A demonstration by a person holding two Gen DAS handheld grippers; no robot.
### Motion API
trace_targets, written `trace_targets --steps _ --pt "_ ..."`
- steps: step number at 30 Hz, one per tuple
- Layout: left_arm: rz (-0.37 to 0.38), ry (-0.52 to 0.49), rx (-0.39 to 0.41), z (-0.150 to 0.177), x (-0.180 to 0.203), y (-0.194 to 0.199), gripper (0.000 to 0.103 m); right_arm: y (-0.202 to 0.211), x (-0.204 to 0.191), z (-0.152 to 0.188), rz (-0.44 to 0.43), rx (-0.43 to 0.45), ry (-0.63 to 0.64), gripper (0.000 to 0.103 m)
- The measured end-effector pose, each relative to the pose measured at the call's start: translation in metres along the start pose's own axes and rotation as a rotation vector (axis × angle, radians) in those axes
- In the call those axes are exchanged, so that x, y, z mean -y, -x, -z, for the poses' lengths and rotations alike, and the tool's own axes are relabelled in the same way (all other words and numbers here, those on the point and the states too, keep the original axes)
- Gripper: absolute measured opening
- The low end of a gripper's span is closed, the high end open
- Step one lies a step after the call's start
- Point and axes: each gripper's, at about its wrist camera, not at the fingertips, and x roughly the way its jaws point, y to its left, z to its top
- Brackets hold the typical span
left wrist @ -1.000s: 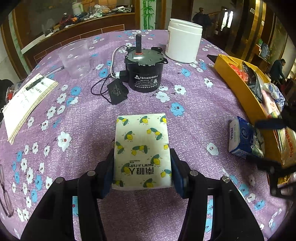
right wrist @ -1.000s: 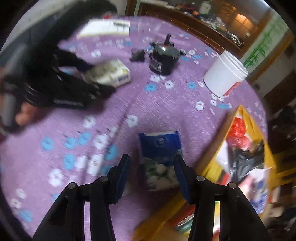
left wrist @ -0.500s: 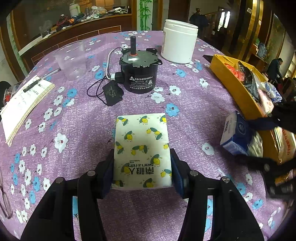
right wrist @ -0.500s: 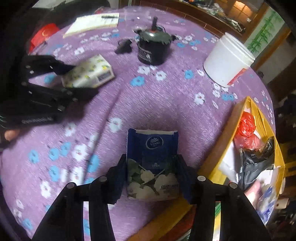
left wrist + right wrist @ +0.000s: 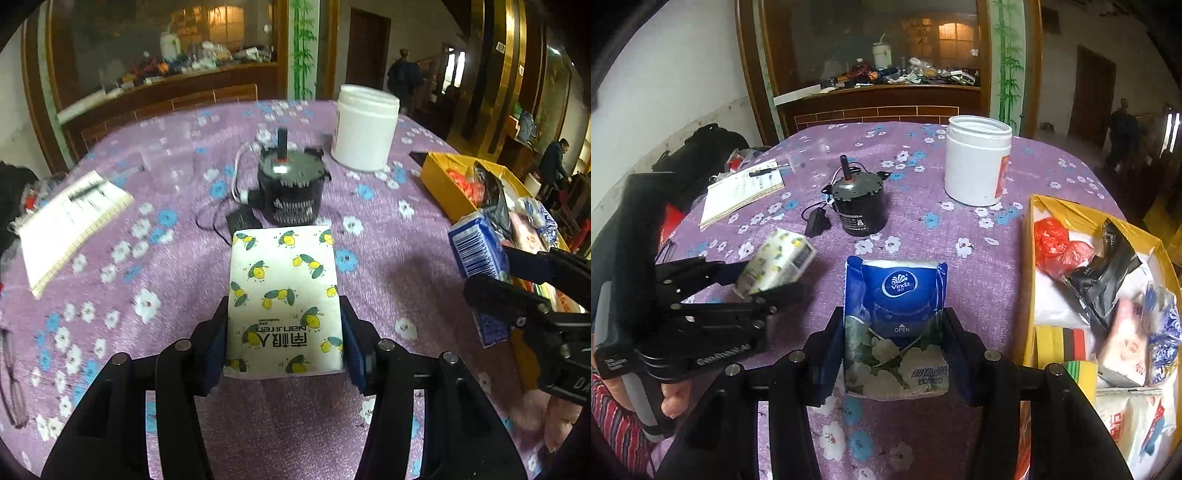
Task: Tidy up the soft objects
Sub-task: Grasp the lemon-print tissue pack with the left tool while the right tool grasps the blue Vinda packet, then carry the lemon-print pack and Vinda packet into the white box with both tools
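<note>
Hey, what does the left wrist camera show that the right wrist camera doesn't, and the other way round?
Only the left wrist view shows the barcode end of the blue pack and the top of the lemon pack clamped in the left gripper.

Only the right wrist view shows the blue pack's Vinda face in the right gripper, the pink pack in the box, and the hand on the left gripper.

Both show the motor, the white jar, the notebook and both packs held off the table.

Home dining room: floral-clothed table (image 5: pixel 960 221), cluttered sideboard (image 5: pixel 886 92)
</note>
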Motion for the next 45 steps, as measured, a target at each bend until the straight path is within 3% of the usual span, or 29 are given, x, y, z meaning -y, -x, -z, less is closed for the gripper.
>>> trace_targets --steps 5,17,31,45 --pt "-0.108 -0.043 0.106 0.001 0.009 0.016 0.052 0.013 0.0 0.001 -0.035 0.054 -0.02 0.052" --pt "-0.217 -0.113 0.205 0.003 0.019 0.026 0.052 0.02 0.009 0.004 -0.032 0.093 -0.083 0.052" --pt "-0.279 -0.164 0.25 0.007 0.031 0.03 0.052 0.038 0.028 0.001 -0.025 0.145 -0.15 0.052" --pt "-0.309 -0.188 0.266 0.009 0.037 0.03 0.052 0.062 0.072 -0.004 0.055 0.22 -0.272 0.052"
